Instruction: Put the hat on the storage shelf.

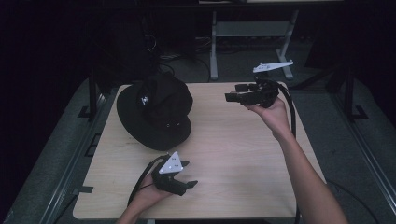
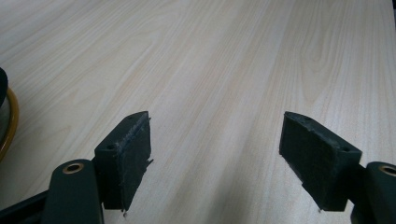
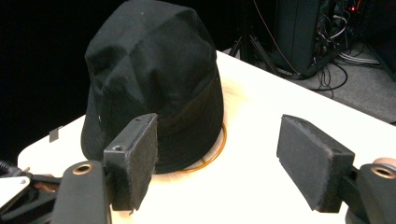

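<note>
High view: black fabric bucket hat [image 1: 155,109] sitting untouched at the far left of the pale wooden table [image 1: 233,158], so basically nothing done yet, whole grab left to go. Right gripper [image 1: 231,97] off to the hat's right, aimed at it, well apart. Left gripper [image 1: 187,173] parked near the front edge.

Left gripper view: jaws wide open, empty, just bare wood ahead.

Right gripper view: jaws spread wide, holding nothing, hat dead ahead beyond the pads [image 3: 144,158], thin orange ring [image 3: 215,154] peeking out under its brim.
</note>
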